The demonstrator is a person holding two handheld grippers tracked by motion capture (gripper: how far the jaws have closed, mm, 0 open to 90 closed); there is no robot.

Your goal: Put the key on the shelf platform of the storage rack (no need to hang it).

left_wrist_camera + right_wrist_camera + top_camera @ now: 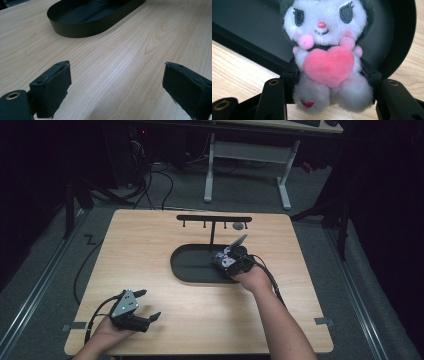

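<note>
From the high view, the right hand-held gripper (231, 260) sits over the right end of a black oval tray (192, 265) in the middle of the table (150, 250), with a small plush toy (226, 261) between its jaws. The right forearm reaches in from the bottom edge, angled up and left toward the tray, wrist nearly straight. A black rack with short pegs (214, 219) stands just behind the tray. The left hand-held gripper (134, 311) rests low near the table's front left corner, well apart from the tray, cradled in the left hand (107, 332) and pointing right.

In the left gripper view, the two black jaws stand wide apart with nothing between them, bare wood below and the tray (75, 27) ahead.

In the right gripper view, the jaws are closed on the plush toy (329, 57) at its lower body, one pad pressing each side below the pink heart. The toy faces the camera, upright, its head over the tray's dark floor (249, 22) and its feet over the wood at the tray's rim. It looks light and soft, likely to squash and not slip; the waist seems the sound place to pinch, since the fuzzy limbs would give way.
</note>
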